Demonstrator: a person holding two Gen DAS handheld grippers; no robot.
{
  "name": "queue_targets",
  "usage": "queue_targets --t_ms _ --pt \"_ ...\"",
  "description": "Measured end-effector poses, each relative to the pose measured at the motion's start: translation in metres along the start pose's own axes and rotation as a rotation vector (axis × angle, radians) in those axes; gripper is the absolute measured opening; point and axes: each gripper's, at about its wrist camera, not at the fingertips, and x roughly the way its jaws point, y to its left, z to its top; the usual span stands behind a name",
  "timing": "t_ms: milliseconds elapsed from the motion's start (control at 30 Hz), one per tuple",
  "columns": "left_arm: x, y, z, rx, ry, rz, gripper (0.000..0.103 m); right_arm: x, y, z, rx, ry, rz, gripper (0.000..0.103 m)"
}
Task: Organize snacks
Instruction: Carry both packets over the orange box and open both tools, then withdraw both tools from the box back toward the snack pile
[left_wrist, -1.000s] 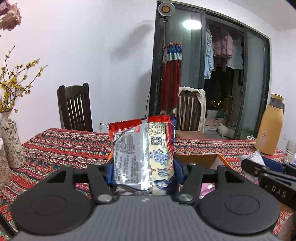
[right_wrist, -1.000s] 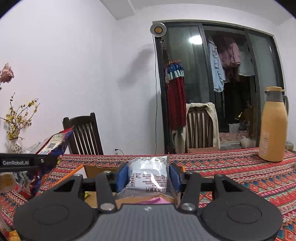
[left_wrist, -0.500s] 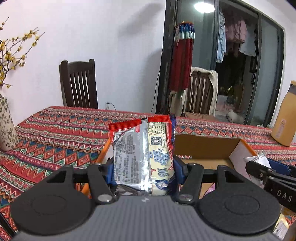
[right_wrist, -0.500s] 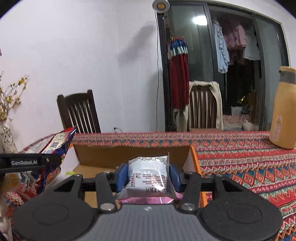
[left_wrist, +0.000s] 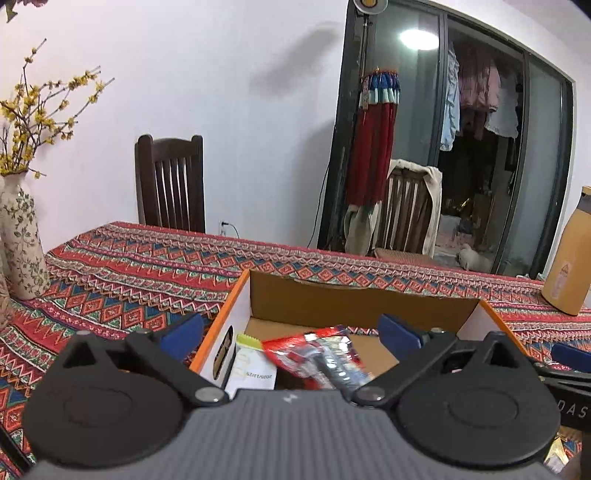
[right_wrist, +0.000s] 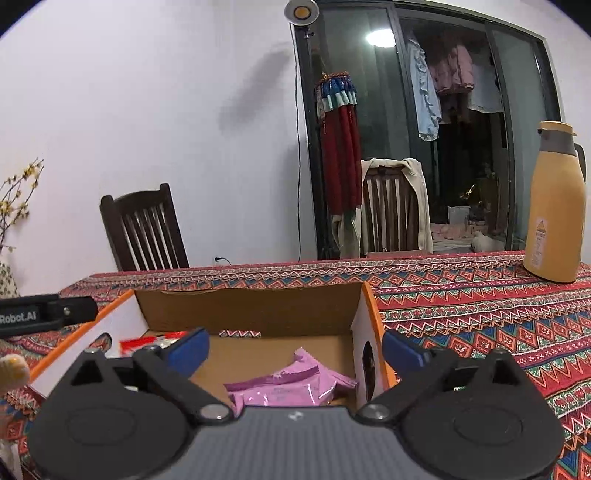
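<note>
An open cardboard box (left_wrist: 351, 302) with an orange rim stands on the patterned tablecloth. My left gripper (left_wrist: 291, 330) hangs over the box's left part with its jaws opening wide. A red and silver snack packet (left_wrist: 317, 358) lies loose in the box below them, beside a white packet (left_wrist: 251, 365), and neither blue pad touches it. My right gripper (right_wrist: 295, 347) is over the right part of the box (right_wrist: 251, 306), its jaws opening too. A pink packet (right_wrist: 291, 384) lies on the box floor below, free of the pads.
A flowered vase (left_wrist: 22, 243) with yellow twigs stands at the table's left. A tall yellow jug (right_wrist: 554, 210) stands at the far right. Two dark wooden chairs (left_wrist: 170, 184) stand behind the table. The left gripper's side (right_wrist: 37, 315) shows at the right wrist view's left edge.
Both grippers let go. The red and silver packet fell from the left one into the box, the pink-backed packet from the right one. Both hands sank towards the box.
</note>
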Motion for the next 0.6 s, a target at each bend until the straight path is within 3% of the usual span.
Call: queue_targets --t_ms 600 --pt "-0.024 -0.003 0.009 0.003 -0.059 -0.016 0.103 -0.013 -0.001 0.007 0.018 -0.030 -0.008 0.103"
